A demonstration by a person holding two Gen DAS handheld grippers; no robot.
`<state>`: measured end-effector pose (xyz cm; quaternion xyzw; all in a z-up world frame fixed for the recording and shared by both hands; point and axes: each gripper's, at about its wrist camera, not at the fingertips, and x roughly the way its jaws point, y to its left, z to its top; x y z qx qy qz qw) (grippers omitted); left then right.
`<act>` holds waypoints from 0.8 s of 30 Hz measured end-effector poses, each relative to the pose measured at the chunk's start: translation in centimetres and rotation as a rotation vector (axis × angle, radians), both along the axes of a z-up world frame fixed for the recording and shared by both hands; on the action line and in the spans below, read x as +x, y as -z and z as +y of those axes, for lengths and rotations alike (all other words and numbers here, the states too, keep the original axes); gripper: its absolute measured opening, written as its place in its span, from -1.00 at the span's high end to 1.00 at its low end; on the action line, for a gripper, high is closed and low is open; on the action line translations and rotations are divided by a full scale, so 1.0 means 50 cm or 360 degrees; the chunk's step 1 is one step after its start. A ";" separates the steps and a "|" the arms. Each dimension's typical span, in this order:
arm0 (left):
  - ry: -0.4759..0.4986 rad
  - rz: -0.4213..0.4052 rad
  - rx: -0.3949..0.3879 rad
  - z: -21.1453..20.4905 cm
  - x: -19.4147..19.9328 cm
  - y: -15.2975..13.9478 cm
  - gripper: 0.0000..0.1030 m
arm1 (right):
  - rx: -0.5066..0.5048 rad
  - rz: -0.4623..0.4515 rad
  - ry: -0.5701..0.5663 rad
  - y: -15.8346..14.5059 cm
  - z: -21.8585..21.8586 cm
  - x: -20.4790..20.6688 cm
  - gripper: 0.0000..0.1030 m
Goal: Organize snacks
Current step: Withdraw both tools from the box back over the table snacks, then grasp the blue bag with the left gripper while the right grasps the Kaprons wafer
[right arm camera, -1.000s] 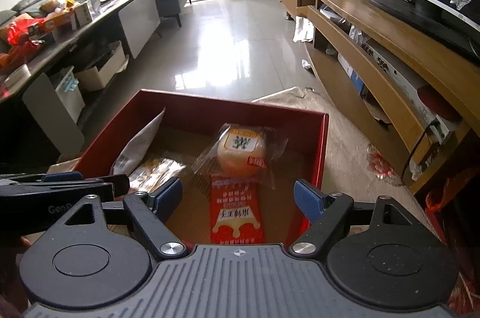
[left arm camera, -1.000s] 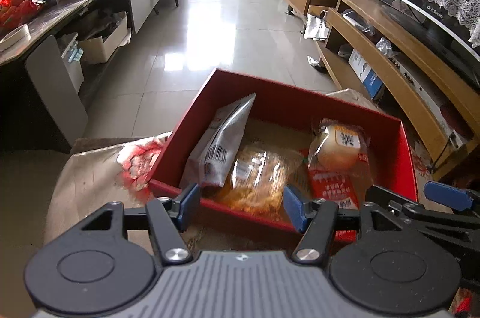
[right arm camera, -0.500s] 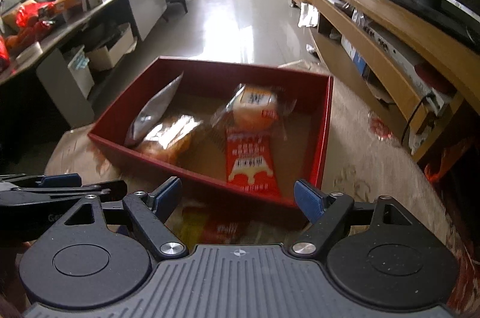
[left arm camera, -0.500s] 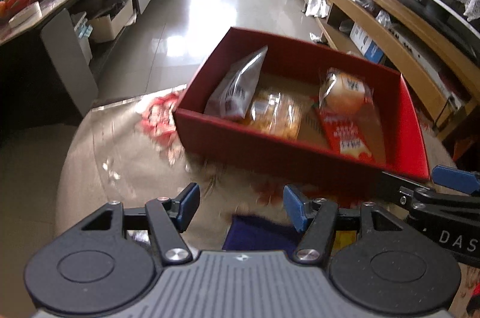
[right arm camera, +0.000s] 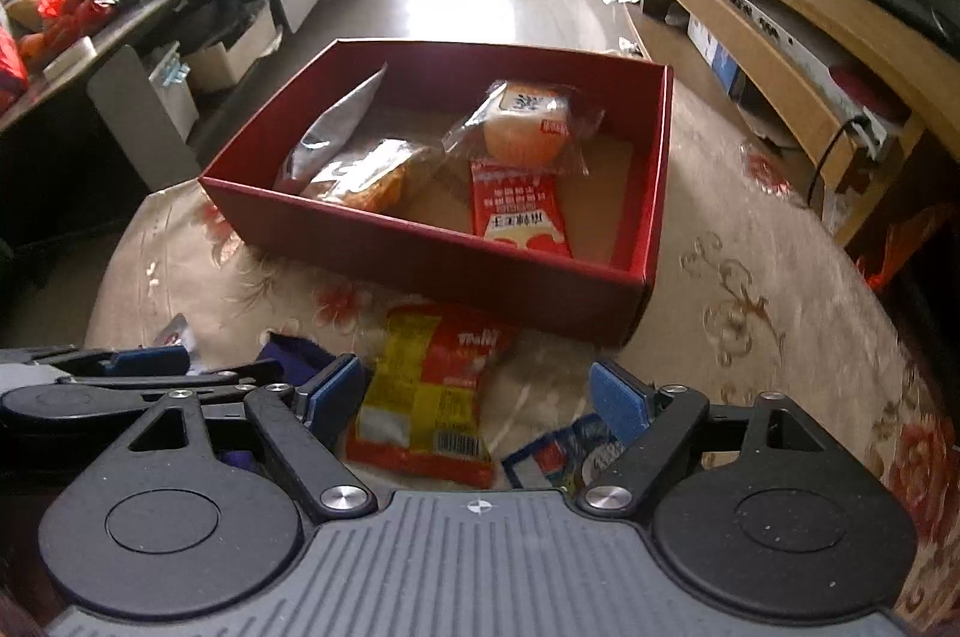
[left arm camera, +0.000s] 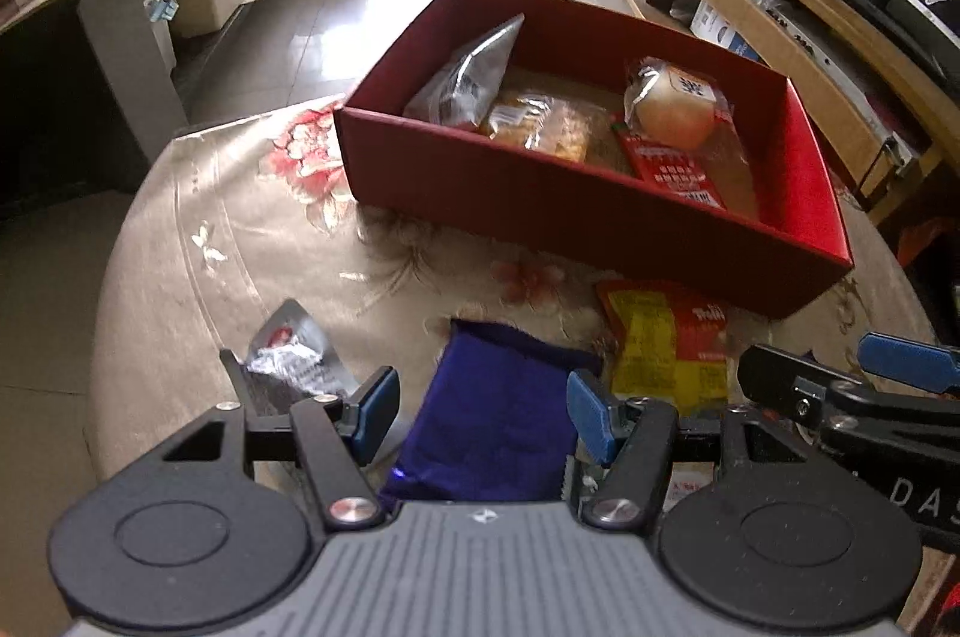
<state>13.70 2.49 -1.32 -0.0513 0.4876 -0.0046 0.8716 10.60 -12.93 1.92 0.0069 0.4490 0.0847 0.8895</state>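
Left gripper (left arm camera: 483, 412) stands parted over the blue packet (left arm camera: 492, 415), pads clear of it. Right gripper (right arm camera: 477, 397) gapes wider over the yellow-red packet (right arm camera: 429, 391), holding nothing. Both packets lie on the bench (right arm camera: 750, 289) just before the red box (right arm camera: 432, 247), which holds four snacks.

White letters "DAS" on right hand-held gripper (left arm camera: 852, 385) at 4 o'clock; yellow-red snack packet (right arm camera: 429, 391) logo blurred, possibly "Tolli".

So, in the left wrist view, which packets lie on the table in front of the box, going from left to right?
Silver packet → dark blue packet → yellow and red packet.
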 end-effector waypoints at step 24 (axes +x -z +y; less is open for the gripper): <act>-0.0037 0.0103 0.0005 -0.018 0.041 0.073 -0.43 | 0.0075 0.0092 0.0040 0.020 -0.034 -0.035 -0.71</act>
